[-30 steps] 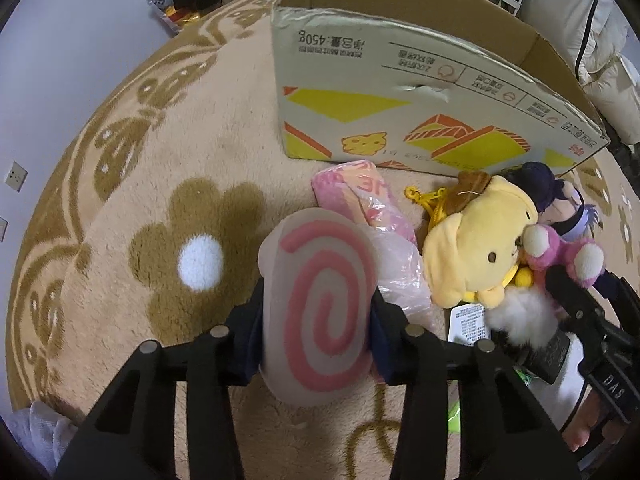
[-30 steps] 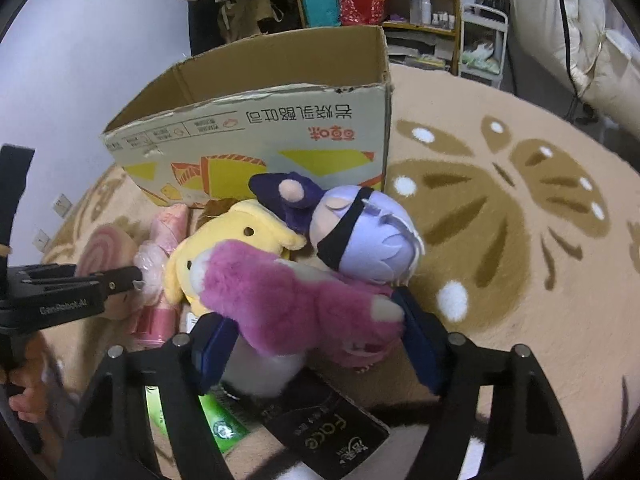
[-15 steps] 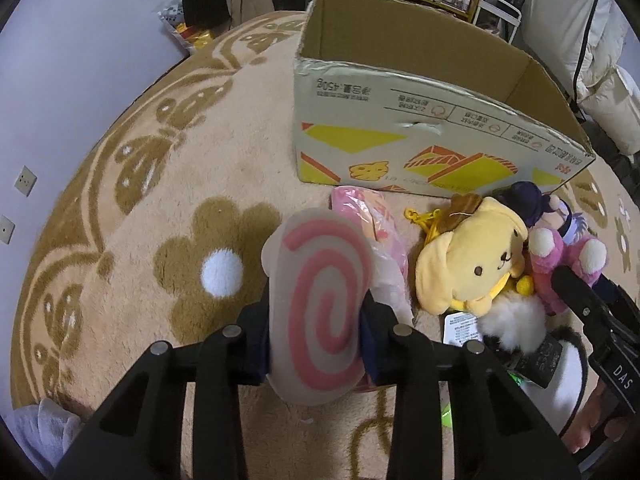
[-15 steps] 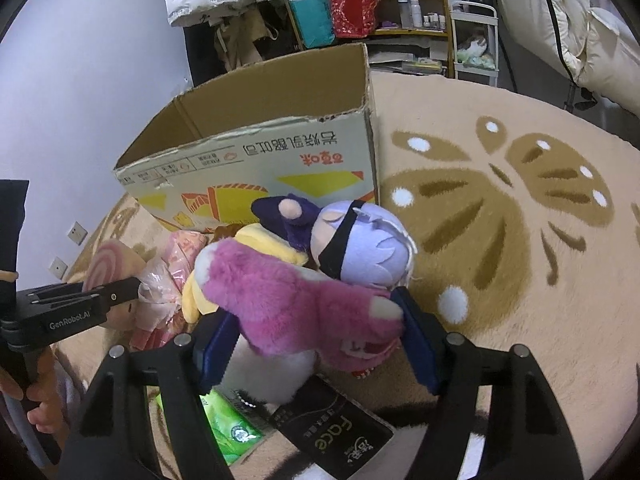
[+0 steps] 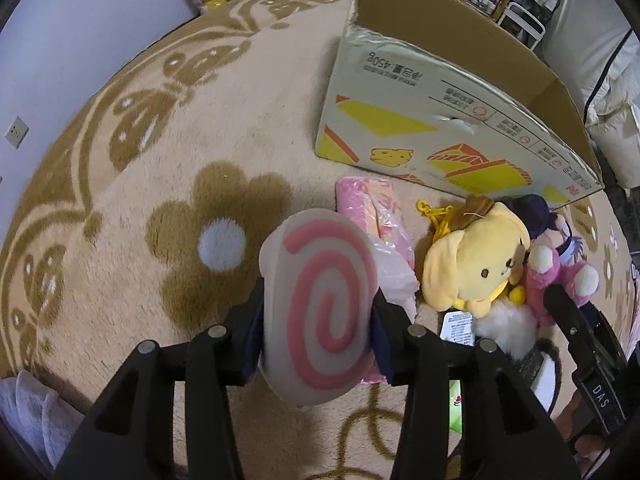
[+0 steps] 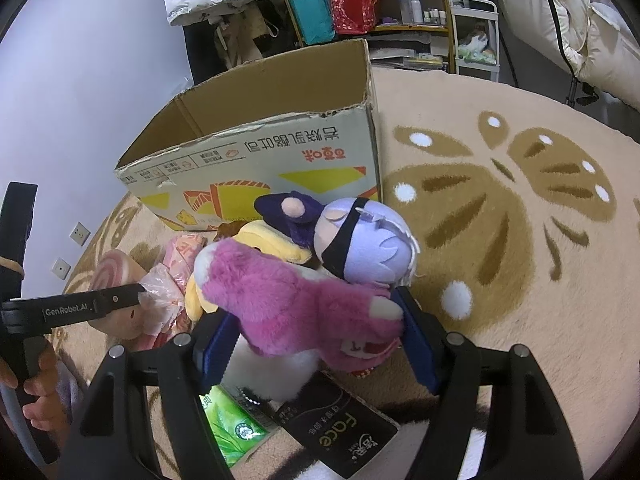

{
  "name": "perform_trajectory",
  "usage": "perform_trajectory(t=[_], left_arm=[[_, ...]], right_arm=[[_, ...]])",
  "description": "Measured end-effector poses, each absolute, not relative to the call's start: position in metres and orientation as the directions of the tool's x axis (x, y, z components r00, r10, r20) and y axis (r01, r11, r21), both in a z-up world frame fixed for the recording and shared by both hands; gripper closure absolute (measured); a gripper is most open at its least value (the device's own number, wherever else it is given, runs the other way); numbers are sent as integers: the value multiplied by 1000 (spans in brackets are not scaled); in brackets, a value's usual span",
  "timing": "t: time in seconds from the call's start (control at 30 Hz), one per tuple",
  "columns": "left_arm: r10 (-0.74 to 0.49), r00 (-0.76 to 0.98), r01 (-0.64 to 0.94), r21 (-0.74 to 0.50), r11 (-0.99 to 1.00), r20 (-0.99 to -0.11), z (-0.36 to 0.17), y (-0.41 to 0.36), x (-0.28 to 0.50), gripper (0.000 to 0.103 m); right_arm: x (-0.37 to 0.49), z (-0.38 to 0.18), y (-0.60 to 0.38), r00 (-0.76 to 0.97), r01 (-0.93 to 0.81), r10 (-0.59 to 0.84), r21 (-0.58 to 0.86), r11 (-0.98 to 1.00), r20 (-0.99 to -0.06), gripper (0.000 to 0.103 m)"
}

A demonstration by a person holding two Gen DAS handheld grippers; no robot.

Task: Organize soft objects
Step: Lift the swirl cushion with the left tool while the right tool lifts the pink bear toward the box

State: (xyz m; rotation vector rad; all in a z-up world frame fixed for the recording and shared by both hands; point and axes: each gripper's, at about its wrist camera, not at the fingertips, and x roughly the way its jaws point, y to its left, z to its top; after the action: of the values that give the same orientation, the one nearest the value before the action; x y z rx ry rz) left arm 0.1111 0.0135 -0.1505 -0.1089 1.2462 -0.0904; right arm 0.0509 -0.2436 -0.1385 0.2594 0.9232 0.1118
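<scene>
A swirl cushion (image 5: 326, 312) — pink spiral on cream — is clamped between the pads of the left hand-held gripper (image 5: 318, 340), lifted above the carpet (image 5: 120, 240). A magenta plush (image 6: 296, 304) is pinched by the right hand-held gripper (image 6: 316, 344), closed on its body. The cardboard box (image 6: 256, 152) stands open just behind the pile, and nothing is seen inside it from these views — so the sorting is judged barely begun. Left on the carpet are 1 yellow dog plush (image 5: 476, 260), a purple-haired doll (image 6: 368, 248) and a pink packet (image 5: 372, 212). The box's near wall must be cleared first.
</scene>
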Motion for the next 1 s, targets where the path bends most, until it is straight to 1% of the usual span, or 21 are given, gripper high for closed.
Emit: perform_trajectory(t=[0.2,0.27,0.4,0.73,0.87,1.0], left_arm=[[-155,349,2,-164,986,-924,-146,19,110,59],[-134,383,22,-136,990,-914,-139,15,106,62],[-93,475,49,-79,996,-875,-118,8,98,63],[-48,648,39,-30,999,-760,-66,13,90,63],[-11,707,43,28,999,-707,-44,8,90,63],[-47,734,77,14,997,-678,-25,0,97,63]], right_arm=[[51,-140,-243,595,13,207,266,964,-777,25],[50,-140,-243,599,15,202,263,965,-775,25],[47,-132,-245,628,20,188,258,966,-755,26],[37,-94,-249,734,2,194,287,958,-651,26],[38,-76,-249,772,-18,197,289,957,-604,26],[45,-59,-247,790,-45,206,280,959,-577,26]])
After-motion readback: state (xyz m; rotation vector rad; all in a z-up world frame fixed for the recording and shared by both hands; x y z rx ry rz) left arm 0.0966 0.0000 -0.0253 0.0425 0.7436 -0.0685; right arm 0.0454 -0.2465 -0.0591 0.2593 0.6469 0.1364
